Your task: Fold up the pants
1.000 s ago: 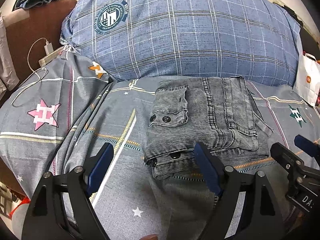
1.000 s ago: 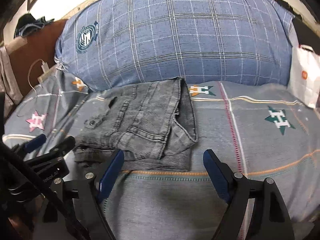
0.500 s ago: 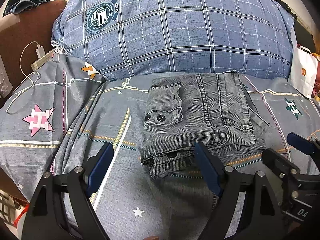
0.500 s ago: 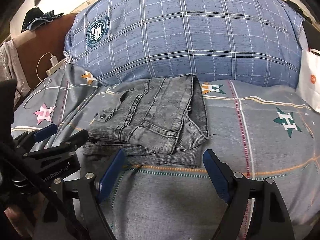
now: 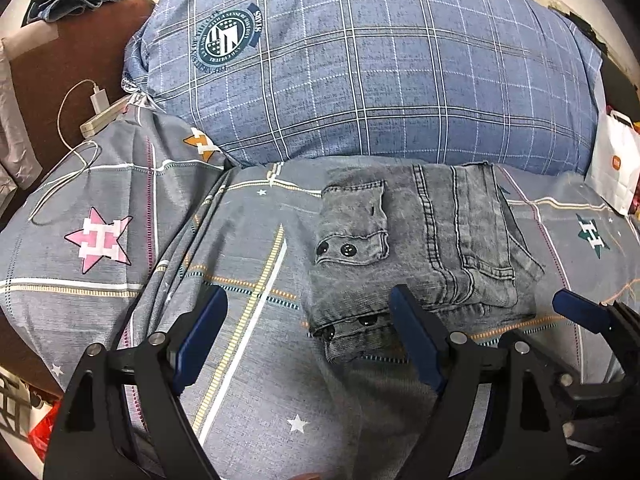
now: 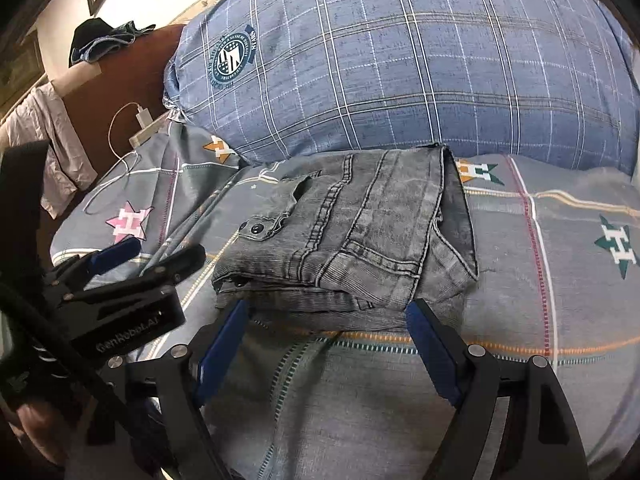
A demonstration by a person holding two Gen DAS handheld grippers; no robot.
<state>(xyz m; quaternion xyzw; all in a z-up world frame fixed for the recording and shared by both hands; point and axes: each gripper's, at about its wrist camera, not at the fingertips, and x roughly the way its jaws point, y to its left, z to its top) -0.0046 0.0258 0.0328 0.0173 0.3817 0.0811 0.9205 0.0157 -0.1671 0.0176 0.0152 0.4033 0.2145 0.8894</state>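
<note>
The grey denim pants [image 5: 420, 240] lie folded into a compact rectangle on the grey patterned bedsheet [image 5: 248, 360], in front of a big blue plaid pillow [image 5: 380, 72]. They also show in the right wrist view [image 6: 360, 240]. My left gripper [image 5: 308, 332] is open and empty, just short of the pants' near left corner. My right gripper [image 6: 328, 336] is open and empty, just short of the pants' near edge. Each gripper shows in the other's view, the right one [image 5: 592, 320] at the right edge and the left one [image 6: 132, 264] at the left.
A white paper bag [image 5: 616, 168] stands at the right of the pillow. A white charger and cable [image 5: 96, 112] lie at the left on the sheet, beside a brown headboard [image 5: 60, 76] with clothes on top.
Both grippers have shifted and turned slightly, so the pants sit further right in both views. The pants have not moved and both grippers stay open.
</note>
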